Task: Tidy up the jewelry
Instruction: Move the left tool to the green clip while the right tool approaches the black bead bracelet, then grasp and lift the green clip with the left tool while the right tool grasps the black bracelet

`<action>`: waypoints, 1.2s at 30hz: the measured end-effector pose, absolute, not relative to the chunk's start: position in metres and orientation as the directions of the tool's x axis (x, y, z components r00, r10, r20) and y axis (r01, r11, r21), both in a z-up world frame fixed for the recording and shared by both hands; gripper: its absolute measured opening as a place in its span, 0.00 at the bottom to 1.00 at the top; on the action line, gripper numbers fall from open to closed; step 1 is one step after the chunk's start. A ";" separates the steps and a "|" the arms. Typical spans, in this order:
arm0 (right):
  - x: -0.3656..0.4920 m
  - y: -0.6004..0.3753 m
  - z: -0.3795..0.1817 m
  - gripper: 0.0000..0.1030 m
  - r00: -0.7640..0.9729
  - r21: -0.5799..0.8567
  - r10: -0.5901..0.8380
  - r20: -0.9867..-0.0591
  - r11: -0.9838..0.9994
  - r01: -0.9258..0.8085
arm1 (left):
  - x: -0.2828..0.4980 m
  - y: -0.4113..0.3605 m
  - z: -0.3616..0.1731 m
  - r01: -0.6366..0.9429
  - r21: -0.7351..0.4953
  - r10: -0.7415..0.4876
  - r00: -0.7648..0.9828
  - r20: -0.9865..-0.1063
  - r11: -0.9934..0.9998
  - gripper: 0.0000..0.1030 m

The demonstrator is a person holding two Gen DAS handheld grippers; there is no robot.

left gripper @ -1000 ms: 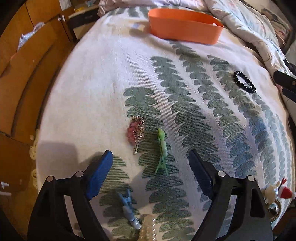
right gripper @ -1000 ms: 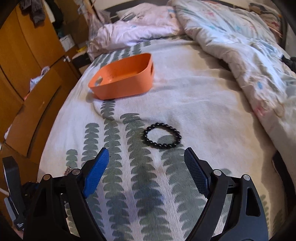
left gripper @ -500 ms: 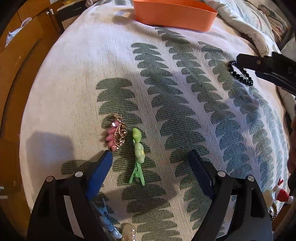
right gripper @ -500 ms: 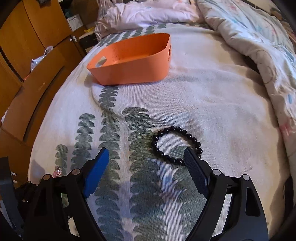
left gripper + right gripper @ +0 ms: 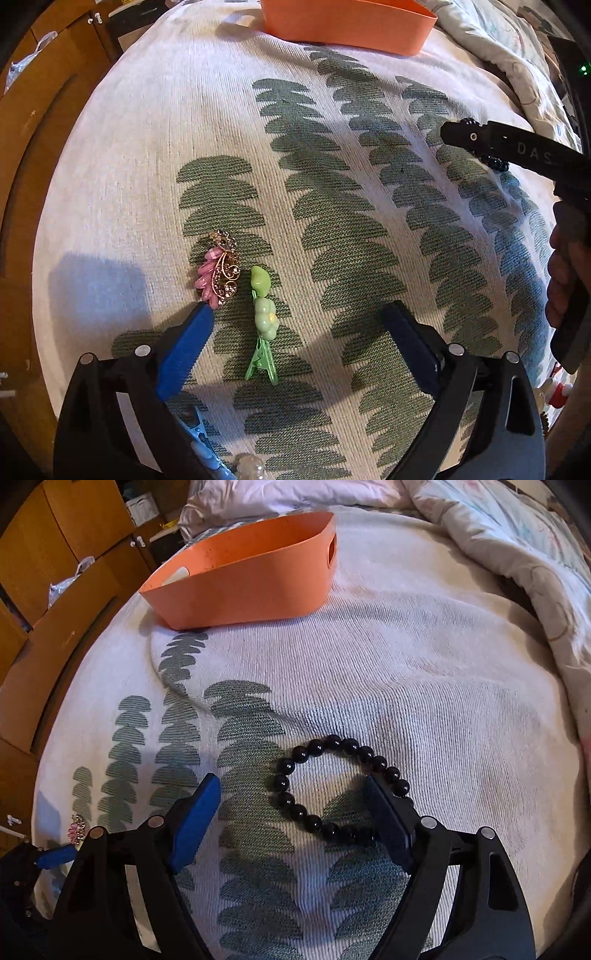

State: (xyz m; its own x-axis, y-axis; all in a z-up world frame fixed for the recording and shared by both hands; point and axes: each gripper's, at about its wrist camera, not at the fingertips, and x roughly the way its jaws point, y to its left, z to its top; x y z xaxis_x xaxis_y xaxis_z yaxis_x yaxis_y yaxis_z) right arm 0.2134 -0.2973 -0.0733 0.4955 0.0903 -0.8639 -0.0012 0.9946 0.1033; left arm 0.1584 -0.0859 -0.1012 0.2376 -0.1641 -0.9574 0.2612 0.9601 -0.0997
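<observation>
Both claws have dropped closer to the bed [image 5: 424, 672]. Right claw [image 5: 295, 814], fingers spread, now straddles the bracelet's [image 5: 314, 821] near side. Left claw [image 5: 299, 332], also spread, brackets the green clip [image 5: 263, 317], its left fingertip touching the pink brooch [image 5: 218, 271]. Bin [image 5: 243, 587] sits well beyond.

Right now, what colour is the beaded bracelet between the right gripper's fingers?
Glossy black. The beaded bracelet shows best in the right wrist view, lying on the bedspread.

Leaf-patterned bedspread [image 5: 207, 122] carries orange basket [image 5: 243, 587]; black bracelet [image 5: 295, 812]; pink brooch [image 5: 218, 269]; green clip [image 5: 263, 321].
</observation>
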 end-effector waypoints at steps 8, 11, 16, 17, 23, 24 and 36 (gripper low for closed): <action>0.211 -0.289 -0.077 0.62 0.500 -0.017 -0.018 -0.866 1.000 0.007 | 0.160 -0.084 -0.103 0.260 -0.099 -0.162 0.237 -0.958 0.961 0.91; 0.210 -0.293 -0.075 0.57 0.503 -0.011 -0.016 -0.864 1.000 0.014 | 0.159 -0.083 -0.101 0.258 -0.104 -0.167 0.237 -0.957 0.961 0.91; 0.210 -0.299 -0.072 0.48 0.502 0.024 0.009 -0.865 0.999 0.024 | 0.158 -0.078 -0.101 0.244 -0.115 -0.175 0.242 -0.954 0.963 0.81; 0.211 -0.299 -0.072 0.47 0.502 0.030 0.013 -0.865 0.999 0.025 | 0.158 -0.077 -0.100 0.244 -0.110 -0.171 0.245 -0.954 0.964 0.79; 0.210 -0.299 -0.071 0.35 0.493 0.040 0.028 -0.870 0.999 0.014 | 0.156 -0.076 -0.095 0.236 -0.088 -0.151 0.262 -0.953 0.968 0.67; 0.209 -0.298 -0.070 0.33 0.493 0.038 0.028 -0.869 0.999 0.012 | 0.156 -0.076 -0.095 0.235 -0.086 -0.149 0.265 -0.953 0.968 0.67; 0.207 -0.306 -0.065 0.12 0.493 0.076 0.050 -0.868 0.997 0.031 | 0.154 -0.072 -0.091 0.231 -0.086 -0.150 0.276 -0.949 0.969 0.18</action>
